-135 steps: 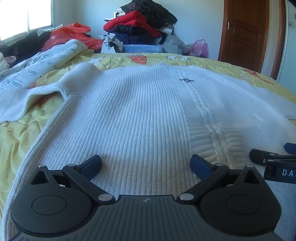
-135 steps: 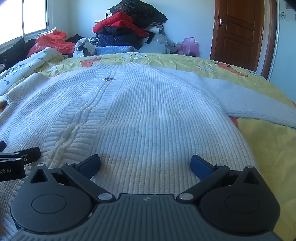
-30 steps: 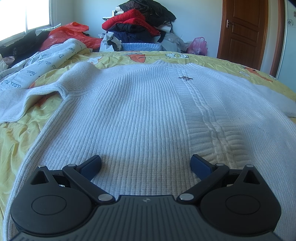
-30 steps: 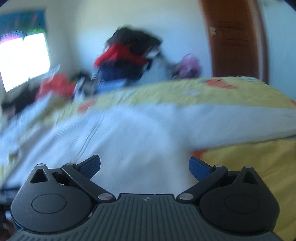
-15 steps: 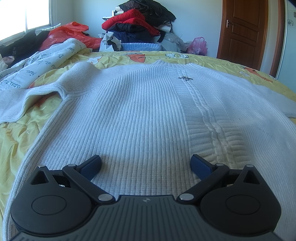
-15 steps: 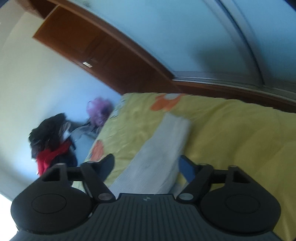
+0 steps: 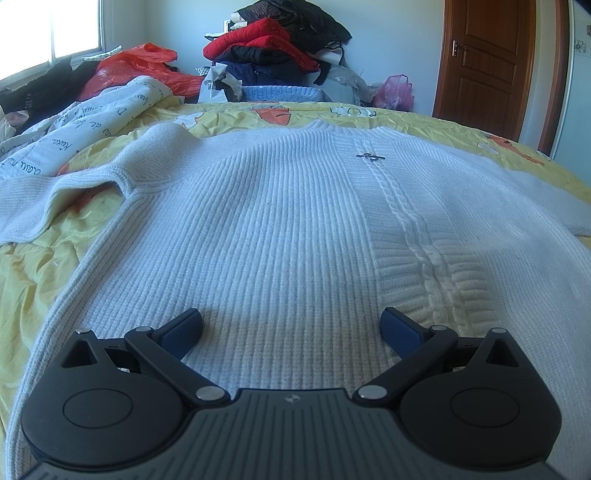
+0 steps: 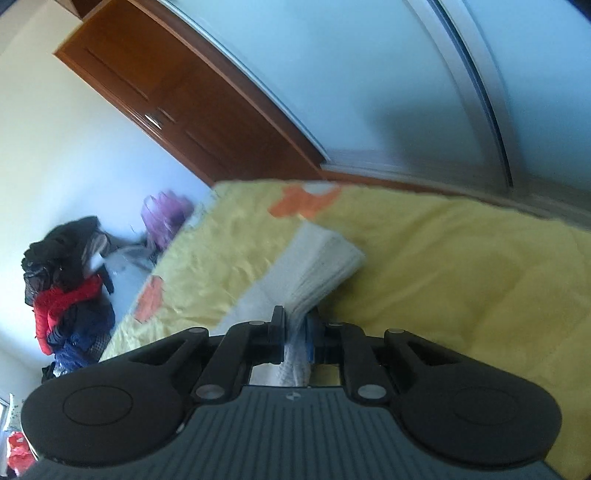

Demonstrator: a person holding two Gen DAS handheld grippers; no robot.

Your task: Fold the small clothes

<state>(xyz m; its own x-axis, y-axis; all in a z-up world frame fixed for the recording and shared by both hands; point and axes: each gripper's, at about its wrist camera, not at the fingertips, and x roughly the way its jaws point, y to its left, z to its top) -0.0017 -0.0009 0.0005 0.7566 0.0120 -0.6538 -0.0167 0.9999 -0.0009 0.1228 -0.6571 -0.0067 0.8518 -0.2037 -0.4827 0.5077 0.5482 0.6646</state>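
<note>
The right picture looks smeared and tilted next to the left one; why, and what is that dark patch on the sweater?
Right wrist view: tilted and motion-blurred; right tongs pinch the sleeve. Left wrist view: sharp, fisheye-bent; the patch is shadow by the open left tongs on the sweater.

Yellow bedsheet (image 7: 33, 280) with orange motifs, covering the bed; white printed quilt (image 7: 74, 133) bunched at its left edge; heap of red and dark coats (image 7: 273, 40) against the far wall; pink bag (image 7: 395, 90) beside the wooden door (image 7: 484, 62); window (image 7: 74, 26) at left.
</note>
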